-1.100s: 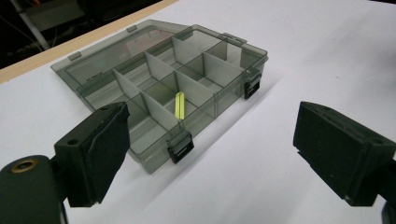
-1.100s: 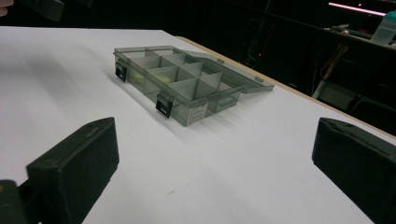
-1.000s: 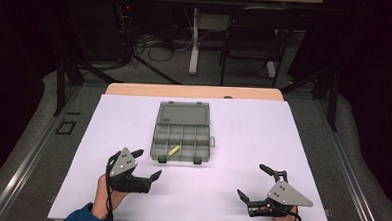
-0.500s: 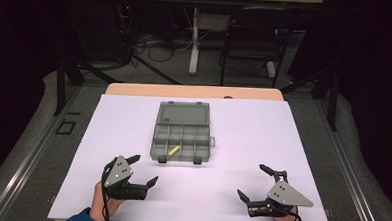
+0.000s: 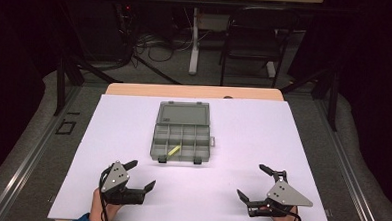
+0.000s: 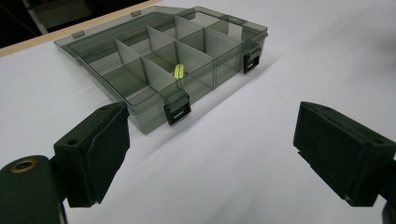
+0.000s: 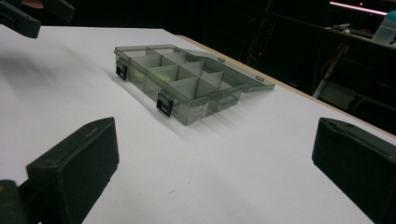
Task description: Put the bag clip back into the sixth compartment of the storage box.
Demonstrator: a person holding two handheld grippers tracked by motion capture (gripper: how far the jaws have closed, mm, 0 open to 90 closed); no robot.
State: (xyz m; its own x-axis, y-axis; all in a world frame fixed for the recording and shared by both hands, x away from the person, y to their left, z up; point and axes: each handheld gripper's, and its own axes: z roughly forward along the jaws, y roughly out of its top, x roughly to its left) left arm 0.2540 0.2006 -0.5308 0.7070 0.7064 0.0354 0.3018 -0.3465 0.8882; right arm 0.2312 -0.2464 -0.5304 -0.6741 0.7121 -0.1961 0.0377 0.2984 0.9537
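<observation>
Lying open mid-table, grey compartment box (image 5: 182, 135), side label (image 7: 199, 112) unreadable, left hand-held gripper (image 5: 140, 175) released, right hand-held gripper (image 5: 251, 182) released

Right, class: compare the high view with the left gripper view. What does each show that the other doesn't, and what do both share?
High view alone: the left gripper and right gripper, jaws apart, the chair and floor cables beyond the table. Left gripper view alone: a close look at the box's black latches. Shared: the open compartment box, the yellow piece in a front compartment, and the white table.
</observation>
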